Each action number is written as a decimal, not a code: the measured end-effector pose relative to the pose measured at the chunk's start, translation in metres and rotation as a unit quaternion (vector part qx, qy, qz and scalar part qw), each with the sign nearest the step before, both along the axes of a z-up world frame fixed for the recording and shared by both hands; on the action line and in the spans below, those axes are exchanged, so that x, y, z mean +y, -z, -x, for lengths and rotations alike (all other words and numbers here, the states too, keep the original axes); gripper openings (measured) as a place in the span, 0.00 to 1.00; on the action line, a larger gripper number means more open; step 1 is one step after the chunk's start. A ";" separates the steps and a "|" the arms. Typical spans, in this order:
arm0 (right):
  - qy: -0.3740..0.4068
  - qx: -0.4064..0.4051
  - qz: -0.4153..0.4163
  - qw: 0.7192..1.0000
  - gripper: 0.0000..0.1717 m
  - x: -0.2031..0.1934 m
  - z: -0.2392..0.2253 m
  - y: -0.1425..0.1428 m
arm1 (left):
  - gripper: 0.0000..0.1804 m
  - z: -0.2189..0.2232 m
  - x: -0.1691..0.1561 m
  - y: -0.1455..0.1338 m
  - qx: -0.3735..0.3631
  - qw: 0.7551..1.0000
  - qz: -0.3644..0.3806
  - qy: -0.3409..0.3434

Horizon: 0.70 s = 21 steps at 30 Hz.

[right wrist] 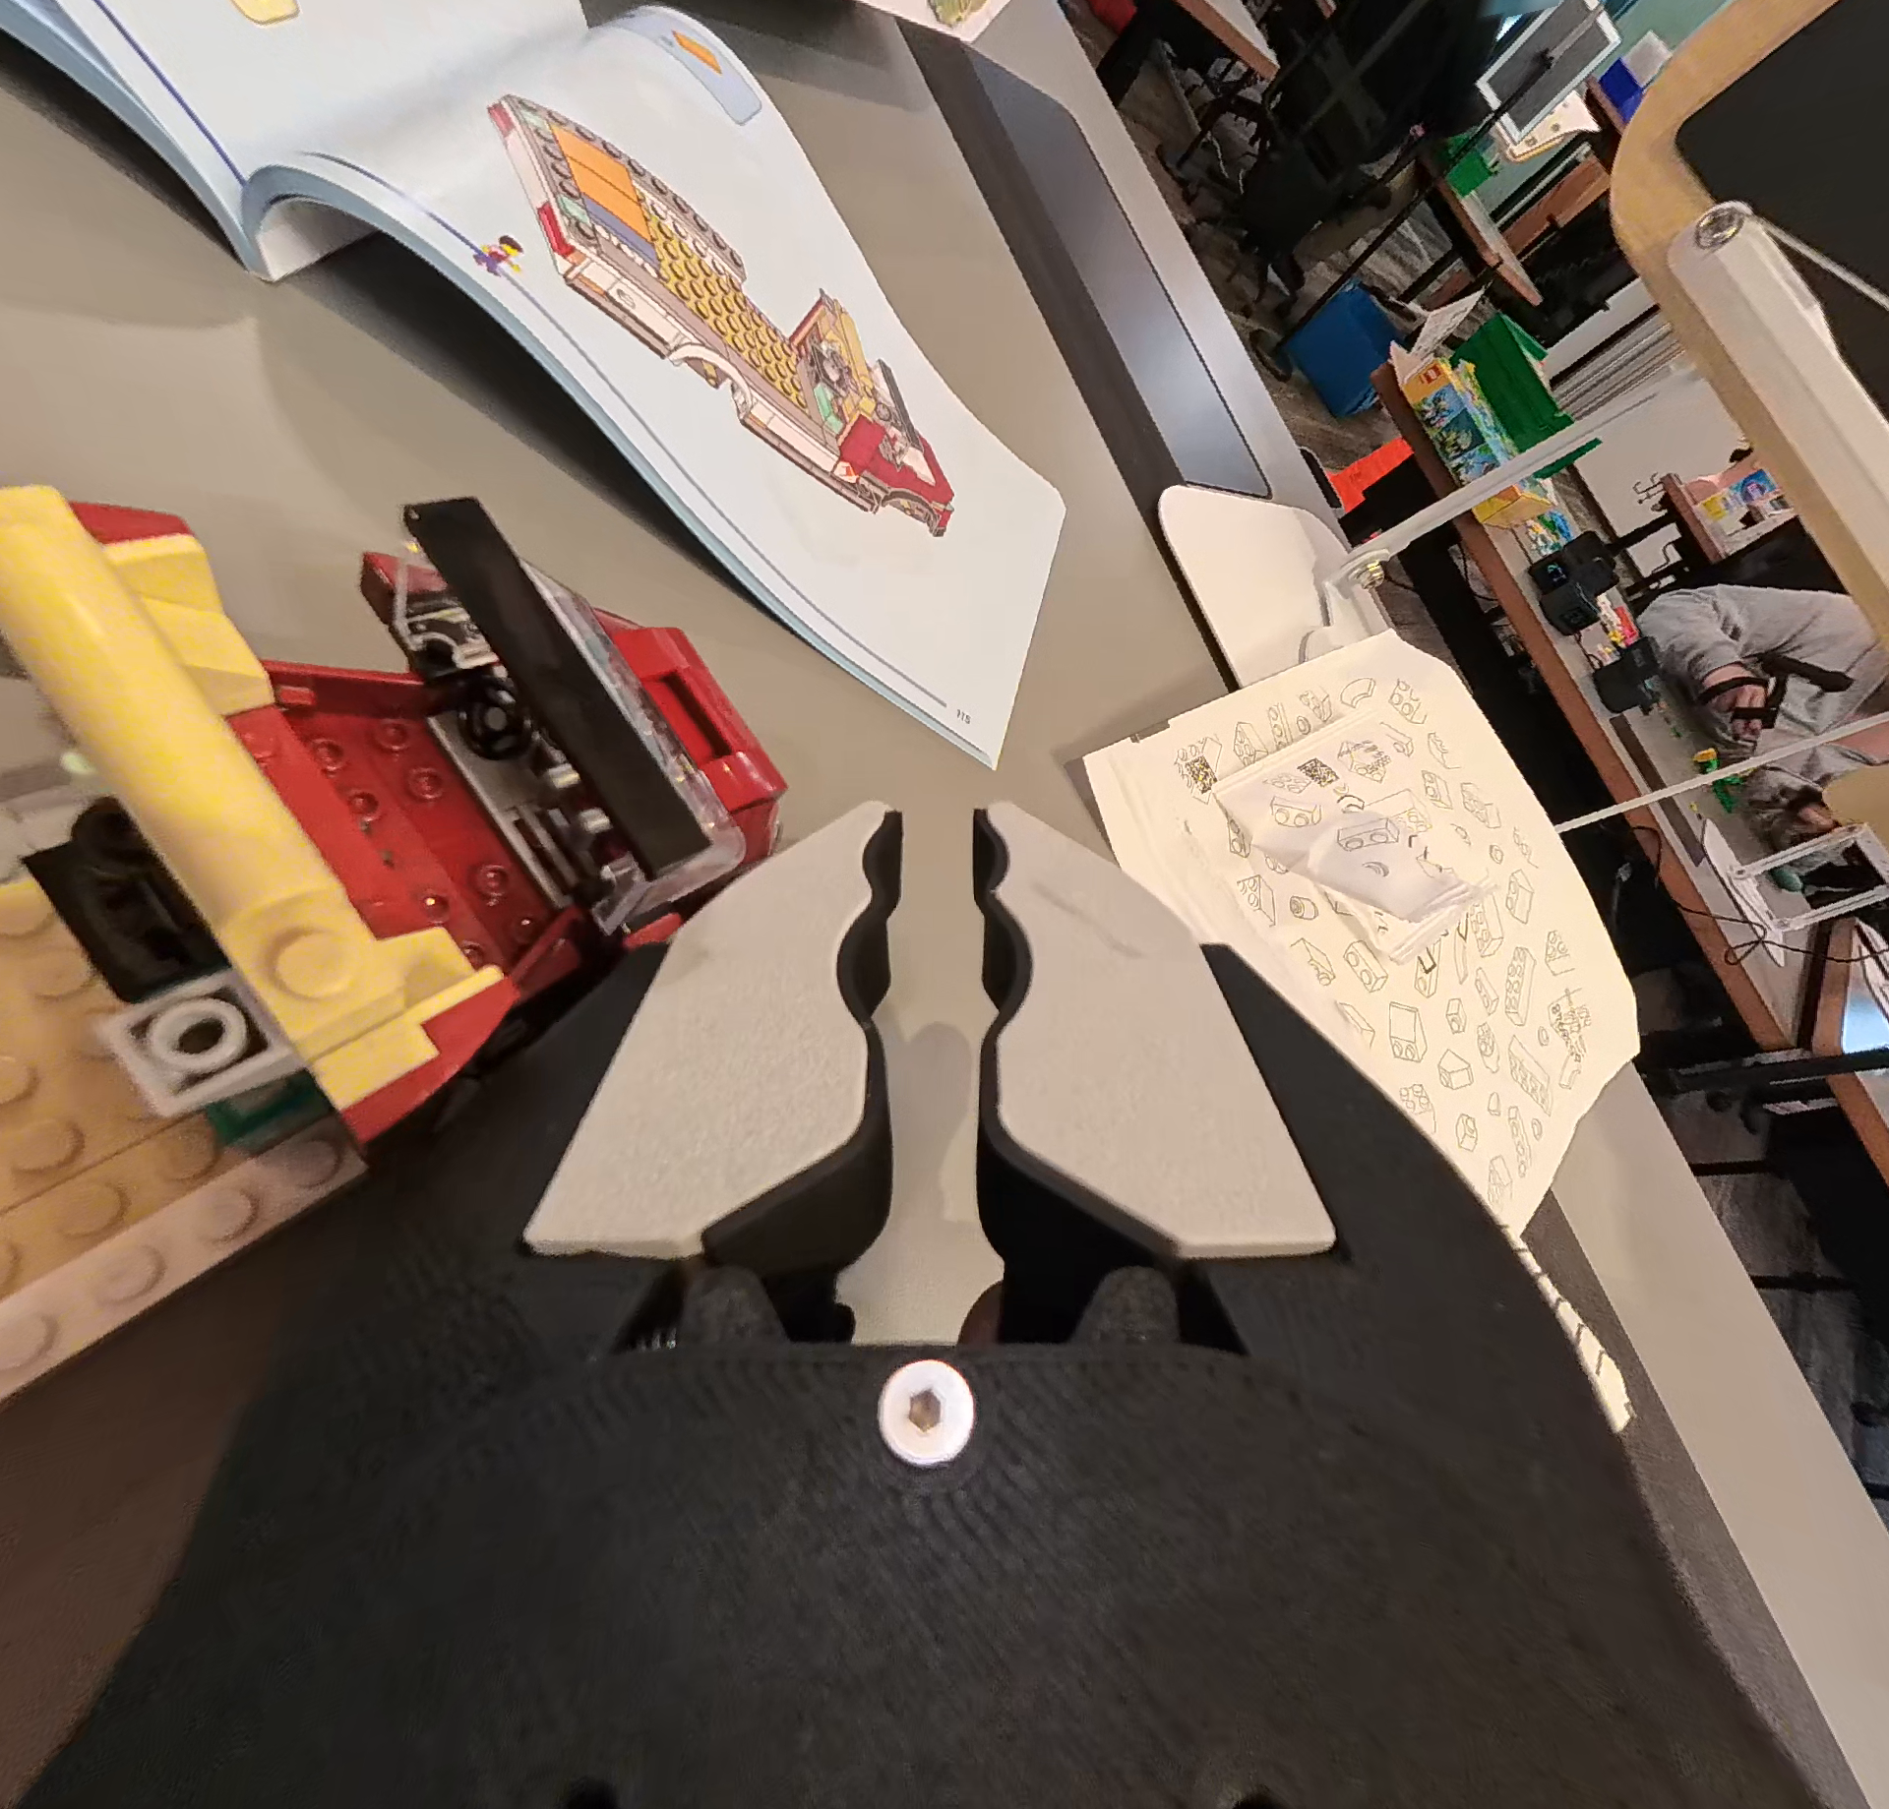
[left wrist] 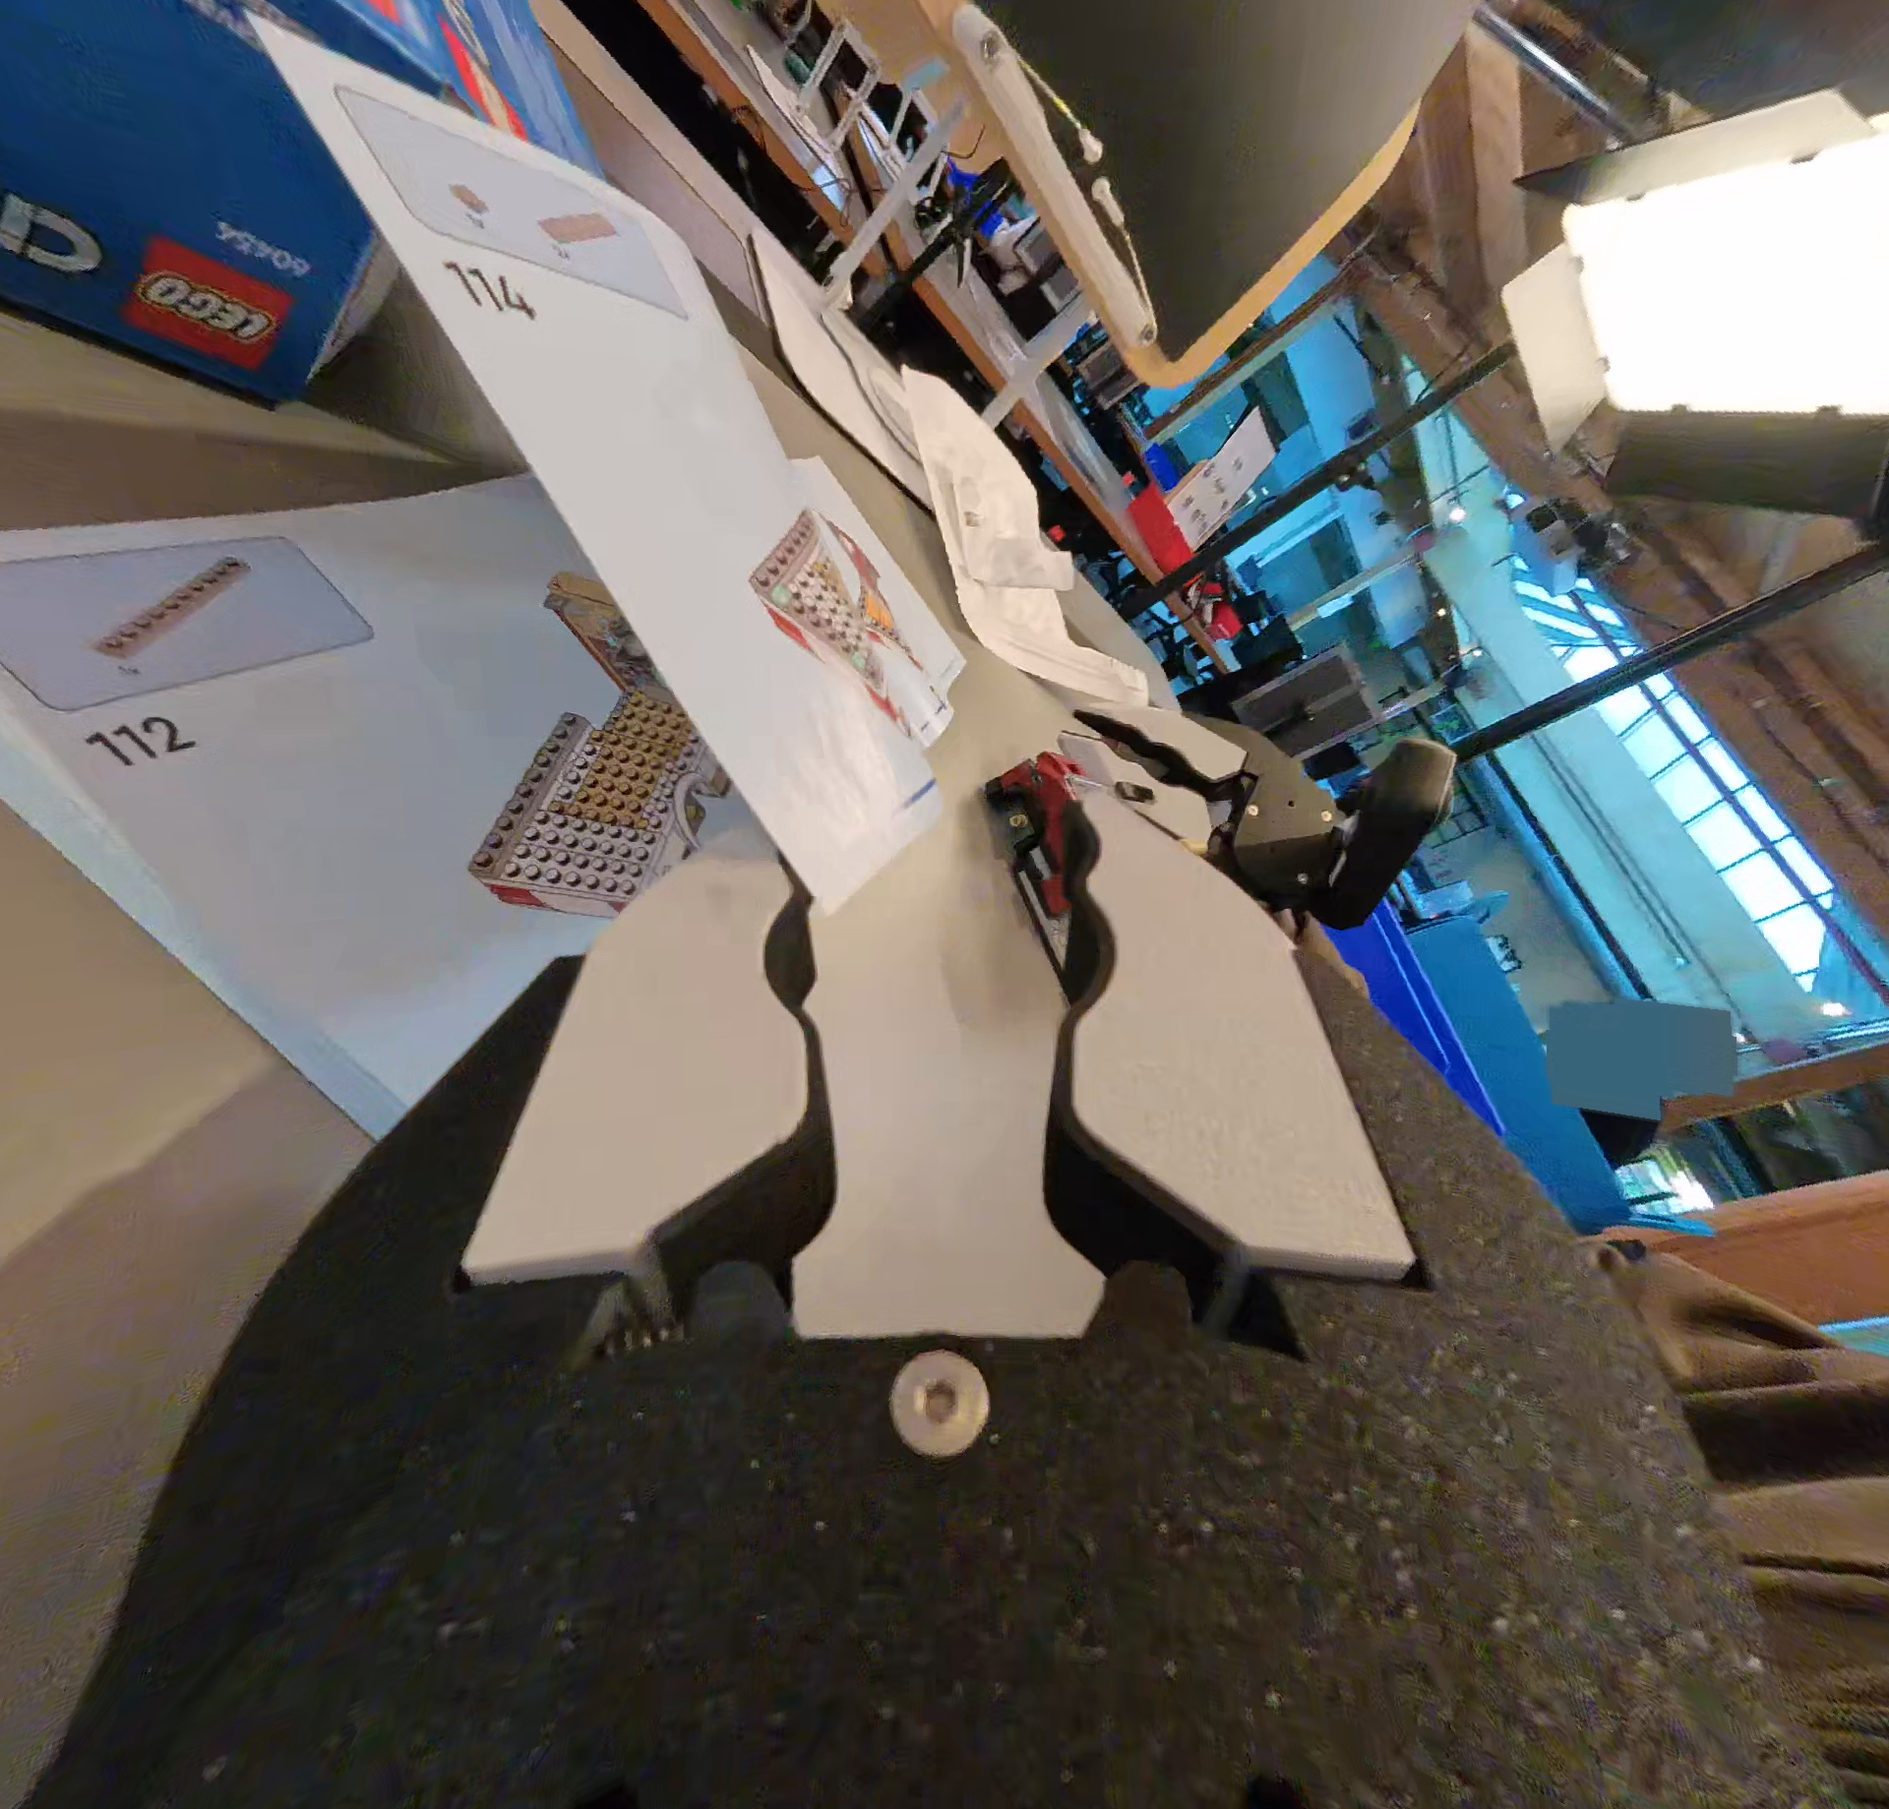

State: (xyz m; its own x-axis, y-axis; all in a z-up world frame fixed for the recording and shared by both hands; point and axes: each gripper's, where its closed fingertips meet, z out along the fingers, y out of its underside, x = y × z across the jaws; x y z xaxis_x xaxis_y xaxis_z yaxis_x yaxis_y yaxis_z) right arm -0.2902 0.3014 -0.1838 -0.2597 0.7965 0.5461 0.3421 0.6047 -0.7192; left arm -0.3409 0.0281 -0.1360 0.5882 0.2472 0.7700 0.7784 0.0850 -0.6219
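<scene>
My left gripper is open, with bare table between its fingers. A raised page of the open instruction booklet stands just ahead, its lower corner by the left fingertip. A red brick vehicle lies behind the right fingertip. My right gripper stands slightly open with nothing between its pads, low over the table. The red, yellow and tan brick vehicle lies just to its left. The booklet lies ahead of it. The right gripper also shows in the left wrist view, beside the vehicle.
A blue toy box stands behind the booklet. White paper bags printed with brick drawings lie at the table's right edge. A white stand foot sits beyond them. Other desks and a person lie past the edge.
</scene>
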 end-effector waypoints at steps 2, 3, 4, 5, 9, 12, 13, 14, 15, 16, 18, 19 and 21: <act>0.000 -0.001 0.000 1.000 0.08 0.000 0.000 0.000 | 0.19 0.004 -0.004 0.003 -0.009 1.000 -0.005 -0.002; 0.001 -0.002 0.000 1.000 0.08 0.000 0.000 0.000 | 0.15 0.006 -0.005 0.004 -0.011 1.000 -0.006 -0.002; 0.001 -0.001 0.000 1.000 0.08 0.000 0.000 0.000 | 0.10 0.006 -0.006 0.005 -0.013 1.000 -0.007 0.000; 0.001 -0.001 0.000 1.000 0.08 0.000 0.000 0.000 | 0.03 0.007 -0.007 0.006 -0.016 1.000 -0.006 0.002; 0.001 -0.001 0.000 1.000 0.07 0.000 0.000 0.000 | 0.00 0.004 -0.009 0.009 -0.046 0.999 -0.023 0.005; 0.001 -0.002 0.000 1.000 0.07 0.000 0.000 0.000 | 0.00 -0.003 -0.009 0.013 -0.066 0.997 -0.028 0.006; 0.001 -0.002 0.000 1.000 0.07 0.000 0.000 0.000 | 0.00 -0.006 -0.009 0.015 -0.074 0.997 -0.028 0.005; 0.001 -0.002 0.000 1.000 0.07 0.000 0.000 0.000 | 0.00 -0.007 -0.009 0.018 -0.082 0.996 -0.028 0.002; 0.001 -0.002 0.000 1.000 0.07 0.000 0.000 0.001 | 0.00 -0.008 -0.009 0.019 -0.088 0.996 -0.030 -0.001; 0.001 -0.002 0.000 1.000 0.07 0.000 0.000 0.000 | 0.00 -0.009 -0.009 0.020 -0.092 0.995 -0.031 -0.004; 0.001 -0.002 -0.001 1.000 0.07 0.000 0.000 0.000 | 0.00 -0.008 -0.011 0.023 -0.096 0.995 -0.028 -0.010; 0.001 -0.002 -0.001 1.000 0.07 0.000 0.000 0.000 | 0.00 -0.006 -0.013 0.024 -0.096 0.995 -0.023 -0.017; 0.000 -0.002 -0.001 1.000 0.07 0.000 0.000 0.000 | 0.06 -0.002 -0.017 0.027 -0.094 0.995 -0.008 -0.030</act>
